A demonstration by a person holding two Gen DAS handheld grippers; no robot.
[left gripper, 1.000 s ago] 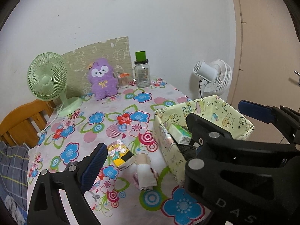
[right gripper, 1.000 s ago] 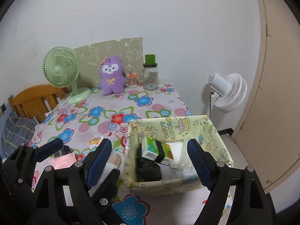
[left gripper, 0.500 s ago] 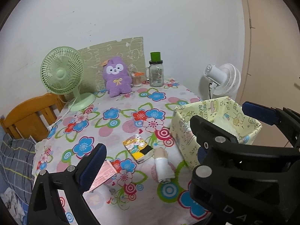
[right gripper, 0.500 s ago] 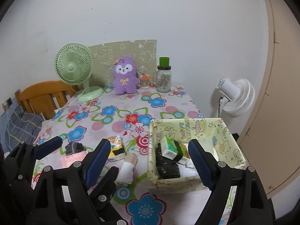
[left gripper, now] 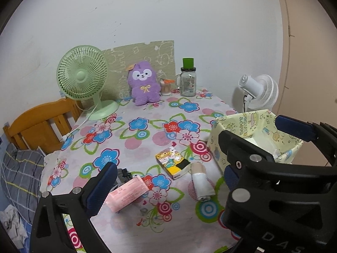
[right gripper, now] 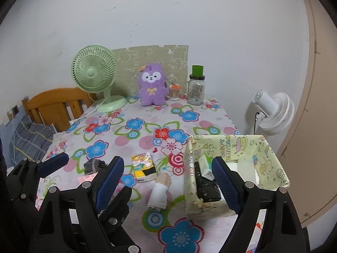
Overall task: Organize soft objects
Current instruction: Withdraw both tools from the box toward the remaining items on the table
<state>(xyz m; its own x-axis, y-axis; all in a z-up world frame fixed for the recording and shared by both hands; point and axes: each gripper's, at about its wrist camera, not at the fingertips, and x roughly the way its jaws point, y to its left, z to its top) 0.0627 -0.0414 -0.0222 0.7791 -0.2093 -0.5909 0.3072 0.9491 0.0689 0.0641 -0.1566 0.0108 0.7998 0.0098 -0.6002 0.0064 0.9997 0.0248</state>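
Both grippers hang above the near edge of the floral tablecloth [right gripper: 134, 130], jaws spread wide and nothing between them. The right gripper [right gripper: 168, 181] fills the bottom of its frame; the left gripper [left gripper: 166, 185] sits low in its own view. Centre frame, a rolled white sock [right gripper: 159, 194] lies just left of the yellow fabric box [right gripper: 271, 164], with a yellow tissue pack [right gripper: 144, 166] right beside its top end. Lower left, there's a pink packet [left gripper: 126, 194] touching a dark grey bundle [right gripper: 93, 165]. Inside the box, at its left side: a black packet [right gripper: 205, 186] and a green-and-white pack [right gripper: 205, 164]. Far back, upper centre, the purple plush [right gripper: 152, 85] sits upright between a green fan [right gripper: 94, 73] and a glass jar [right gripper: 196, 89].
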